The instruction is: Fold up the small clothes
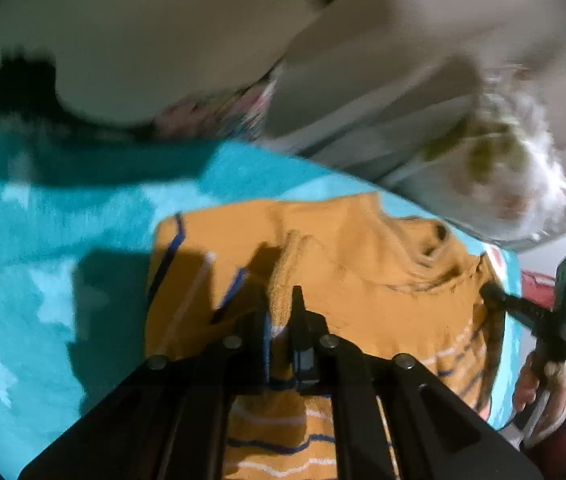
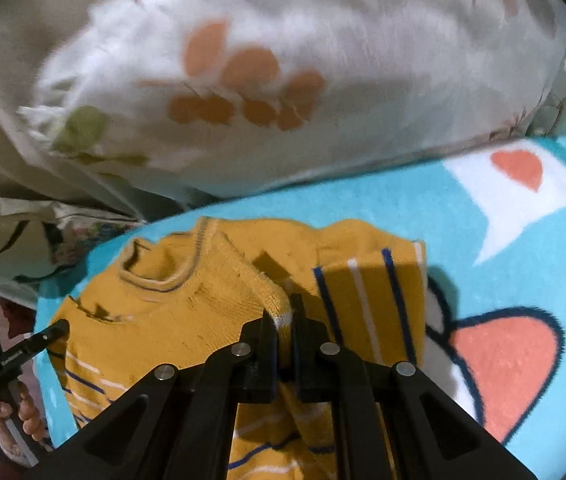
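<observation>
Sweater [image 2: 187, 320] was the landmark: a small mustard-yellow knit with blue and white stripes, lying partly folded on a turquoise blanket [image 2: 523, 280], its neck opening toward the pillow and one striped sleeve laid across its body. Nearest the right wrist camera, the right gripper [image 2: 293, 312] was closed on a raised fold of the sweater, the ribbed yellow edge pinched between its black fingers. Nearest the left wrist camera, the left gripper [image 1: 281, 312] stood over the sweater's body with its jaws nearly together and a ridge of the knit rising between them; its fingers appeared to press on that ridge. The jaws' motion could not be judged from these blurred views. At the sweater's edge on the side away from each camera's own tool, the other tool showed small: in the right view the left one touched the hem side, with a hand [image 2: 23, 412] around its handle; in the left view the right one, with a green light, reached in at the sweater's collar side, also held by a hand [image 1: 539, 384]. Beyond the sweater, the blanket carried a white speech-bubble shape with a red heart and a cartoon mouth outline. Farther still, past the sweater's neck, a pale pillow [image 2: 283, 80] with orange and green leaf prints lay against the blanket's far edge
</observation>
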`<control>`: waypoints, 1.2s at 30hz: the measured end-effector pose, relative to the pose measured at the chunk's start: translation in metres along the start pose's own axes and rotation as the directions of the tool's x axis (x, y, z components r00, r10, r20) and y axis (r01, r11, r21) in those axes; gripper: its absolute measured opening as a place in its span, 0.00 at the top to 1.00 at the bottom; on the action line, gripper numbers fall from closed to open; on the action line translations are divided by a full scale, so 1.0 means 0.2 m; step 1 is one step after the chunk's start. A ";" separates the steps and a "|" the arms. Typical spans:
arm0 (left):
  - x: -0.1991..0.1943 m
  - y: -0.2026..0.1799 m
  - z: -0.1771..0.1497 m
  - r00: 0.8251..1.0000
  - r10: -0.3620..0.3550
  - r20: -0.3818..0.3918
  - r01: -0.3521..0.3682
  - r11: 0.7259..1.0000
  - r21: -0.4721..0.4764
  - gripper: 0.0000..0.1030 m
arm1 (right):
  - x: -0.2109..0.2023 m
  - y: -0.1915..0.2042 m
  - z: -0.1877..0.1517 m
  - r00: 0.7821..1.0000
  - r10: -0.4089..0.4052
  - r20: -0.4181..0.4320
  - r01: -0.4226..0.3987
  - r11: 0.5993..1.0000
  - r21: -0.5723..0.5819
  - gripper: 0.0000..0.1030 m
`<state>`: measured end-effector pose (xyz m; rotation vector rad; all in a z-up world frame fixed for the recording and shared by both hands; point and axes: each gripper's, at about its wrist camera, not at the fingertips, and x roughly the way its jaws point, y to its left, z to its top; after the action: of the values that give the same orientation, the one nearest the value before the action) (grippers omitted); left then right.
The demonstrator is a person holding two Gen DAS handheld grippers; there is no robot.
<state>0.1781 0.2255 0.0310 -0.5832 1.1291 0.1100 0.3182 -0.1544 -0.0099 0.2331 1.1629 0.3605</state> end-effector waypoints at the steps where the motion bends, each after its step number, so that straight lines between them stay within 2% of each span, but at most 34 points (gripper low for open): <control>1: 0.04 0.02 -0.01 1.000 0.019 -0.011 -0.019 1.000 -0.017 0.86 | 0.05 -0.02 -0.01 1.000 -0.008 -0.030 0.008 1.000 0.016 0.92; 3: 0.05 0.07 -0.03 1.000 0.023 -0.013 -0.024 0.998 -0.052 0.78 | 0.14 -0.07 -0.04 0.997 -0.005 -0.072 0.010 0.998 0.061 0.92; 6: -0.03 0.13 -0.08 1.000 -0.028 0.007 0.028 0.996 -0.087 0.67 | 0.08 -0.11 -0.07 0.998 0.048 -0.034 -0.043 0.991 0.124 0.87; 8: -0.12 0.15 -0.11 0.999 -0.010 0.038 0.013 0.996 -0.083 0.55 | -0.01 -0.12 -0.09 0.999 0.041 0.001 -0.041 0.994 0.100 0.79; 10: -0.22 0.18 -0.17 0.997 0.026 0.072 -0.020 0.996 -0.085 0.48 | -0.08 -0.11 -0.10 1.000 0.023 0.021 -0.024 0.998 0.062 0.79; 12: -0.29 0.21 -0.22 0.996 0.030 0.088 -0.021 0.995 -0.102 0.45 | -0.18 -0.13 -0.13 0.999 0.032 0.031 -0.033 0.999 0.037 0.79; 15: -0.36 0.26 -0.34 0.994 0.040 0.100 -0.028 0.992 -0.124 0.35 | -0.33 -0.17 -0.23 0.998 0.042 0.042 -0.042 0.999 -0.002 0.79; 16: -0.37 0.27 -0.39 0.994 0.053 0.100 -0.041 0.992 -0.123 0.34 | -0.37 -0.18 -0.26 0.998 0.043 0.044 -0.042 0.999 -0.015 0.79; 18: -0.38 0.29 -0.49 0.995 0.057 0.084 -0.048 0.992 -0.116 0.33 | -0.42 -0.20 -0.35 0.998 0.042 0.040 -0.040 0.998 -0.043 0.72; 20: -0.35 0.31 -0.58 0.998 0.036 0.051 -0.030 0.992 -0.121 0.33 | -0.44 -0.23 -0.46 0.999 0.039 0.033 -0.038 0.998 -0.047 0.56; 23: -0.28 0.29 -0.70 0.999 0.041 0.000 -0.041 0.993 -0.113 0.33 | -0.39 -0.29 -0.56 0.997 0.073 -0.015 -0.074 0.997 -0.006 0.56; 25: -0.25 0.28 -0.75 0.994 0.107 -0.015 -0.108 0.989 -0.097 0.33 | -0.34 -0.32 -0.62 0.996 0.079 -0.036 -0.078 0.997 0.021 0.56; 27: -0.26 0.29 -0.76 0.986 0.169 0.003 -0.168 0.981 -0.096 0.33 | -0.29 -0.33 -0.64 0.999 0.010 -0.041 -0.010 1.000 0.005 0.56; 29: -0.29 0.32 -0.75 0.966 0.259 0.014 -0.255 0.958 -0.130 0.33 | -0.27 -0.37 -0.65 0.994 -0.101 -0.048 0.101 0.995 0.007 0.56; 30: -0.31 0.34 -0.75 0.964 0.266 0.019 -0.259 0.952 -0.161 0.33 | -0.26 -0.42 -0.64 0.991 -0.118 -0.055 0.120 0.992 0.034 0.56; 32: -0.37 0.37 -0.76 0.964 0.264 0.037 -0.250 0.944 -0.216 0.33 | -0.30 -0.48 -0.65 0.995 -0.090 -0.045 0.094 0.991 0.091 0.56; 34: -0.45 0.39 -0.79 0.954 0.294 0.065 -0.271 0.931 -0.243 0.33 | -0.38 -0.52 -0.65 0.992 -0.127 -0.010 0.128 0.987 0.100 0.56; 36: -0.51 0.39 -0.83 0.955 0.285 0.085 -0.254 0.930 -0.266 0.33 | -0.44 -0.56 -0.67 0.992 -0.124 0.002 0.123 0.988 0.096 0.56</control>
<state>-0.0316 0.2319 0.0411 -0.6345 1.0781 0.5289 0.1811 -0.2924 -0.0257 0.2447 1.1821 0.1945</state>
